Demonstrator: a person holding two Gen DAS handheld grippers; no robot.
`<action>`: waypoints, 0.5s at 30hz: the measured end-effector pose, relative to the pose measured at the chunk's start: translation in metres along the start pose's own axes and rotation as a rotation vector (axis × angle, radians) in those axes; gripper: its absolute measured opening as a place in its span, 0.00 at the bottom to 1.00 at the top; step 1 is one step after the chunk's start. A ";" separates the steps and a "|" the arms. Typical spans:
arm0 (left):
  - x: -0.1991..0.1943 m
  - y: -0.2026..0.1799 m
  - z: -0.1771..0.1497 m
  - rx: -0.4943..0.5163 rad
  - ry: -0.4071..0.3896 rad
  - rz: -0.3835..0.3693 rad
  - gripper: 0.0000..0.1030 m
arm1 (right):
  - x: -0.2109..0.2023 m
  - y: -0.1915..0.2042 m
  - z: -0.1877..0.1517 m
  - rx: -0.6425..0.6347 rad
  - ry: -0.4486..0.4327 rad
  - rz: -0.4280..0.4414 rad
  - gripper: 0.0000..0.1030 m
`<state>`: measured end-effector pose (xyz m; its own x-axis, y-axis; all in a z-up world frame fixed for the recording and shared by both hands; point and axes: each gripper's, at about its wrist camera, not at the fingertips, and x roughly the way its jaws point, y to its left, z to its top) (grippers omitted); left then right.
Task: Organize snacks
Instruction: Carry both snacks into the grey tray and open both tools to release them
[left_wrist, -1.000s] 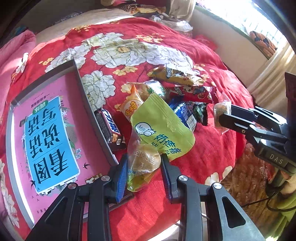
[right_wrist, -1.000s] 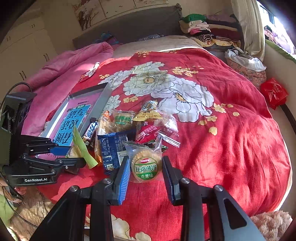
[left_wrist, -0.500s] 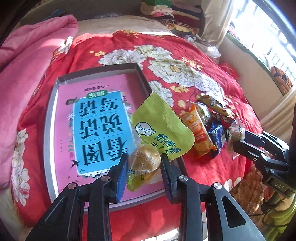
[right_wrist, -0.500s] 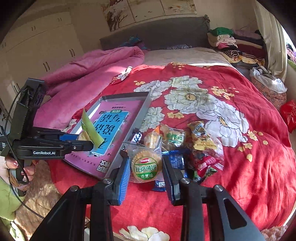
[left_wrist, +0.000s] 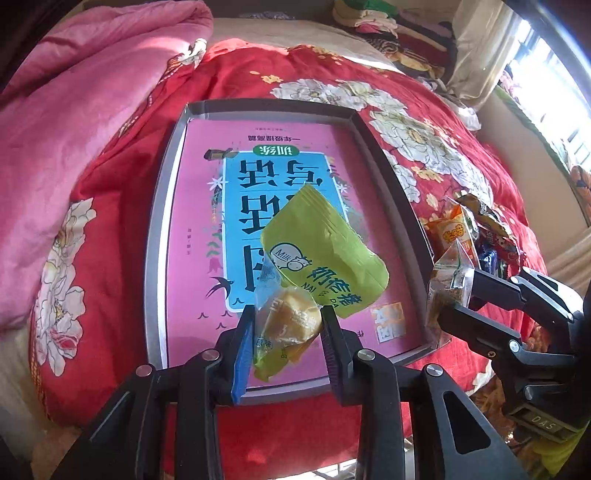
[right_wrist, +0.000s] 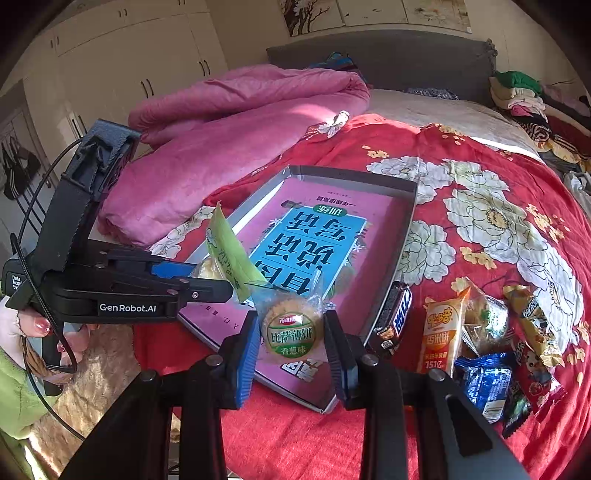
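Observation:
My left gripper (left_wrist: 287, 341) is shut on a yellow-green milk-cake packet (left_wrist: 321, 258) and holds it above the near end of a grey tray (left_wrist: 162, 221) whose floor is a pink and blue book cover. My right gripper (right_wrist: 291, 341) is shut on a clear round biscuit packet (right_wrist: 291, 332) with a green label, above the tray's near corner (right_wrist: 325, 406). The right gripper also shows in the left wrist view (left_wrist: 448, 301), just past the tray's right rim. The left gripper also shows in the right wrist view (right_wrist: 207, 277).
A pile of loose snack packets (right_wrist: 480, 332) lies on the red floral bedspread (right_wrist: 480, 206) right of the tray, with a dark chocolate bar (right_wrist: 393, 321) against the tray's rim. A pink quilt (right_wrist: 229, 122) is heaped at the far left. Folded clothes (right_wrist: 524, 96) lie at the back right.
Both grippers have swung left from the snack pile to over the tray, each still holding its packet. The tray now fills the middle of both views.

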<state>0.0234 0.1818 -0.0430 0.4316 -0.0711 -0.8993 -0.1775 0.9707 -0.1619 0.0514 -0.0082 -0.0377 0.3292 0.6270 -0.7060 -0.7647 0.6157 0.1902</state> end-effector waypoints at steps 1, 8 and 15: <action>0.002 0.001 0.000 -0.002 0.005 0.000 0.34 | 0.002 0.000 0.000 -0.002 0.002 -0.002 0.34; 0.015 0.002 -0.003 -0.011 0.038 0.006 0.34 | 0.020 -0.003 -0.007 -0.004 0.062 -0.027 0.34; 0.022 0.001 -0.006 -0.008 0.059 0.005 0.34 | 0.031 -0.008 -0.015 0.004 0.112 -0.040 0.34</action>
<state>0.0278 0.1799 -0.0653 0.3778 -0.0796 -0.9224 -0.1870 0.9692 -0.1602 0.0596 -0.0009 -0.0710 0.2954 0.5451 -0.7846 -0.7499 0.6412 0.1632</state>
